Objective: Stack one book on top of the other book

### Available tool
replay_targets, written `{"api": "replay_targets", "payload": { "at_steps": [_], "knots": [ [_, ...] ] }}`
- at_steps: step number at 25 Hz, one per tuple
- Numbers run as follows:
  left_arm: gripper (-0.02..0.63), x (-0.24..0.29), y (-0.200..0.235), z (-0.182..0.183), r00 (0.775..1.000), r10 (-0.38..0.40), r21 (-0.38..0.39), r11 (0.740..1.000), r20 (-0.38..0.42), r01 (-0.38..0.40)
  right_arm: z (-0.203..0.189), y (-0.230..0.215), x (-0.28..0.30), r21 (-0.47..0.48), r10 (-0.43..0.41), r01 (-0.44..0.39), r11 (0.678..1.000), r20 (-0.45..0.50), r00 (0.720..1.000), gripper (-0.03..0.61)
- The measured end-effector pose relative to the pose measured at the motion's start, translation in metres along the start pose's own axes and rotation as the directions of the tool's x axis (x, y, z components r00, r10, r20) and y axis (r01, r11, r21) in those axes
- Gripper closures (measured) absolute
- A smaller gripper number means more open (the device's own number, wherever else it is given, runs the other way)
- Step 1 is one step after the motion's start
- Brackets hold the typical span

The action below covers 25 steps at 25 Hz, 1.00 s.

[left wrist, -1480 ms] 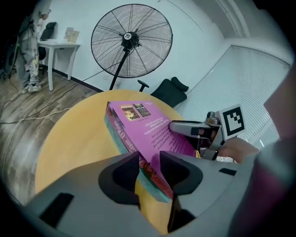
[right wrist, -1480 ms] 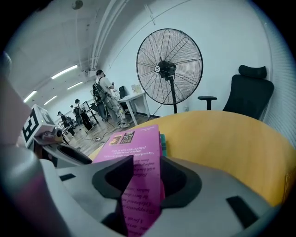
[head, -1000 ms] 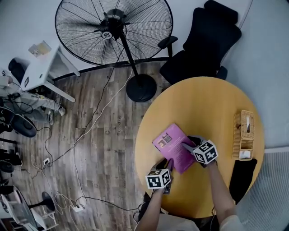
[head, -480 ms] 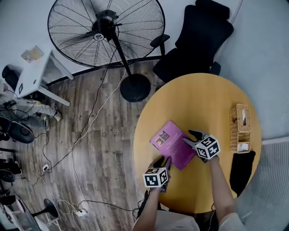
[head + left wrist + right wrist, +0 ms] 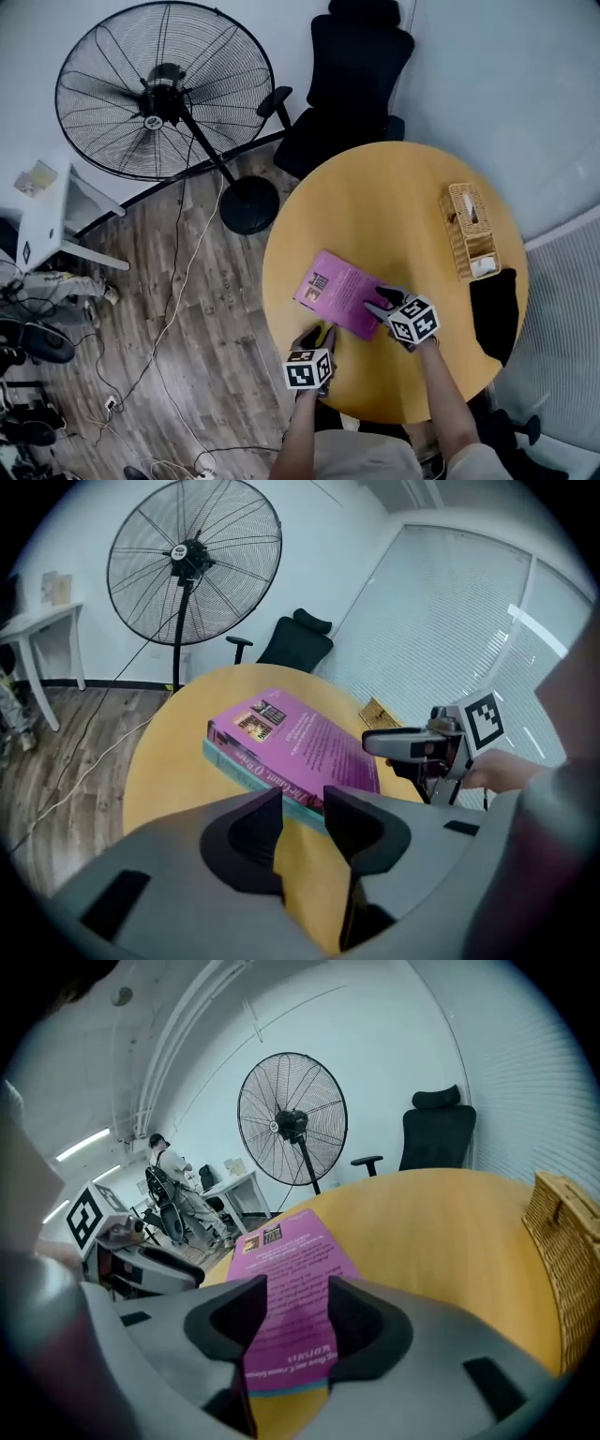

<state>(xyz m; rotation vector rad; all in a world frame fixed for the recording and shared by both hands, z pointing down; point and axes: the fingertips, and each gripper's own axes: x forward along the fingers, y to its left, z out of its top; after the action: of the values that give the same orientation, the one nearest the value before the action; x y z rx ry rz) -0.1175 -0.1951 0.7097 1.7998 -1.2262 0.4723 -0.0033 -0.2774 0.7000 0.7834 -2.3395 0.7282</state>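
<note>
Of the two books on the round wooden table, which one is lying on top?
The magenta-covered book is on top. The teal-edged book lies beneath it, showing only its teal side under the magenta cover.

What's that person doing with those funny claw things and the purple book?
A person holds a gripper in each hand at a round yellow table. A purple book lies on top of a teal book, so the stack looks done. The left gripper and the right gripper have both just been opening their jaws. They are open now, close to the books but not gripping them.
</note>
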Motion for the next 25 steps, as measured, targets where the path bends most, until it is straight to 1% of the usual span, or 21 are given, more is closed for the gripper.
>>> {"api": "replay_targets", "payload": {
  "at_steps": [2,4,9,12,15,18,21,25],
  "knots": [
    [0.459,-0.006,-0.001,-0.002,1.000,-0.007,0.005,1.000,-0.001,0.007,-0.020,0.008,0.000,0.005,-0.006,0.006,1.000,-0.029,1.000,0.368],
    [0.460,-0.012,-0.003,-0.003,1.000,-0.001,0.014,1.000,0.006,0.001,-0.033,0.013,0.001,-0.011,-0.017,0.016,1.000,-0.042,0.999,0.368],
    [0.459,-0.031,-0.012,-0.011,0.999,0.032,0.060,0.998,0.043,-0.034,-0.027,0.014,-0.014,-0.012,-0.061,0.062,0.998,0.039,0.997,0.367],
    [0.460,-0.047,-0.019,-0.020,0.997,0.046,0.090,0.995,0.064,-0.052,-0.031,0.026,-0.029,-0.012,-0.076,0.077,0.997,0.060,0.995,0.365],
    [0.459,-0.064,-0.031,-0.025,0.994,0.044,0.129,0.990,0.099,-0.056,-0.040,0.046,-0.053,0.013,-0.081,0.080,0.997,0.091,0.992,0.365],
    [0.460,-0.079,-0.041,-0.029,0.989,0.046,0.162,0.984,0.139,-0.069,-0.051,0.069,-0.078,0.064,-0.102,0.094,0.994,0.138,0.985,0.365],
    [0.460,-0.094,-0.049,-0.034,0.983,0.049,0.171,0.982,0.175,-0.079,-0.059,0.090,-0.097,0.104,-0.126,0.109,0.989,0.177,0.976,0.365],
    [0.460,-0.110,-0.058,-0.043,0.975,0.036,0.180,0.981,0.219,-0.076,-0.065,0.108,-0.117,0.134,-0.165,0.138,0.981,0.211,0.964,0.365]
  ]
}}
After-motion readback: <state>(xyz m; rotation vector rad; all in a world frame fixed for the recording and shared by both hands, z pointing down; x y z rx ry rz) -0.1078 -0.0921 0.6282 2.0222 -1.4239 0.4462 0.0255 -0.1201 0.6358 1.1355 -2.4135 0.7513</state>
